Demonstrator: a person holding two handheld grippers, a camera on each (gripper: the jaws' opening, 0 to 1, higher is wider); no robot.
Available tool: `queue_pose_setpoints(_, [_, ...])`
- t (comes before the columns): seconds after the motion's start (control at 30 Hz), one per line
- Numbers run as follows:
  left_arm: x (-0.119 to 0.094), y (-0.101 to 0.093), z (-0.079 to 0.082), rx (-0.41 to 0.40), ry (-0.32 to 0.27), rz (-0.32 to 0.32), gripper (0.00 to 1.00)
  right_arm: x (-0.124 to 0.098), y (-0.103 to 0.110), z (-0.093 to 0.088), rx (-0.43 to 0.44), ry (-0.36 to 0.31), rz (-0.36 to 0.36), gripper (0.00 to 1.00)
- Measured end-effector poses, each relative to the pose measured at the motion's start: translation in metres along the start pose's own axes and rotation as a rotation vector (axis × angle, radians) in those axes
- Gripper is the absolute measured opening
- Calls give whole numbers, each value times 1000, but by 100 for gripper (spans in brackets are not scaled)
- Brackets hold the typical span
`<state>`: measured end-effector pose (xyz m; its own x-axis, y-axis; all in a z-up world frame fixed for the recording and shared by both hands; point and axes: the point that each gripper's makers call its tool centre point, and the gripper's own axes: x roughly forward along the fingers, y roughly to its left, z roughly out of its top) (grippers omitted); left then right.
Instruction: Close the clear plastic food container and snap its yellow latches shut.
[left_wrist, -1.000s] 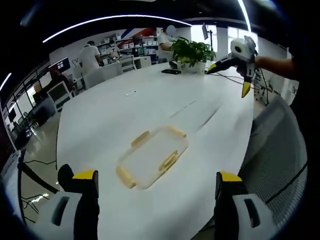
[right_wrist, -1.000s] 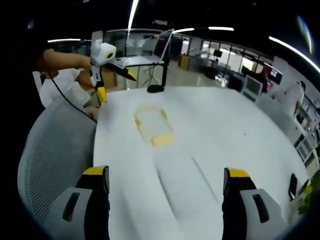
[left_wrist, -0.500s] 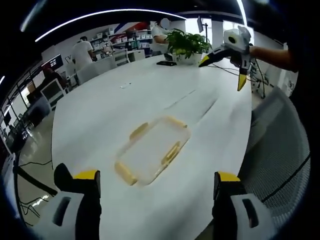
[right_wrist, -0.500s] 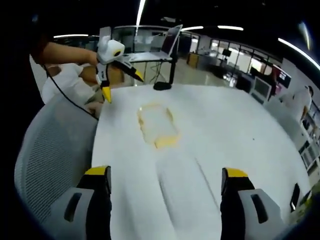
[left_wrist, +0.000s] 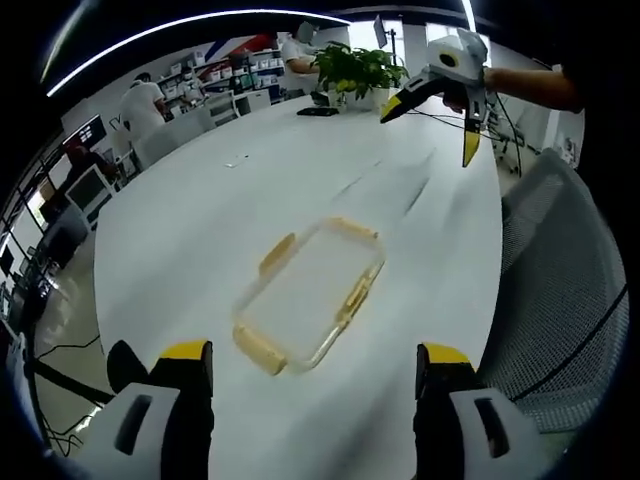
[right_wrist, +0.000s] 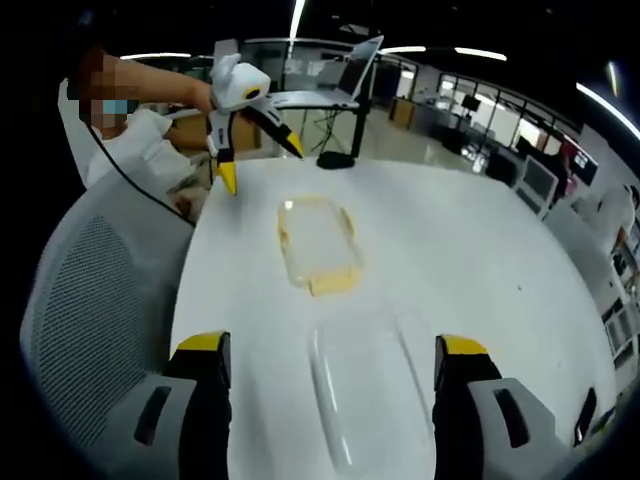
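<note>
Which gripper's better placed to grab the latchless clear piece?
Right. The latchless clear plastic piece lies just ahead of the right gripper, between its open jaws; the left gripper faces the yellow-latched clear container.

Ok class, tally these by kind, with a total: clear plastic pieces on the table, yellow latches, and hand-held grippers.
clear plastic pieces: 2 (latched piece, plain piece)
yellow latches: 4
grippers: 2 (left gripper, right gripper)
total: 8
</note>
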<state>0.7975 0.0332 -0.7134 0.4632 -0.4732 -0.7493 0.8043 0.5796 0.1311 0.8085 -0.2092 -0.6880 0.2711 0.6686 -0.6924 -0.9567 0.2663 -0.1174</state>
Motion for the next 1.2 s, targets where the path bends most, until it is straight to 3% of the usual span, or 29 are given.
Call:
queue_pose_setpoints(0.8, [23, 33, -11, 150, 119, -104, 62, 44, -5, 17, -17, 24, 49, 67])
queue_pose_setpoints(1.2, [39, 39, -17, 232, 176, -162, 53, 65, -6, 21, -21, 45, 81, 61])
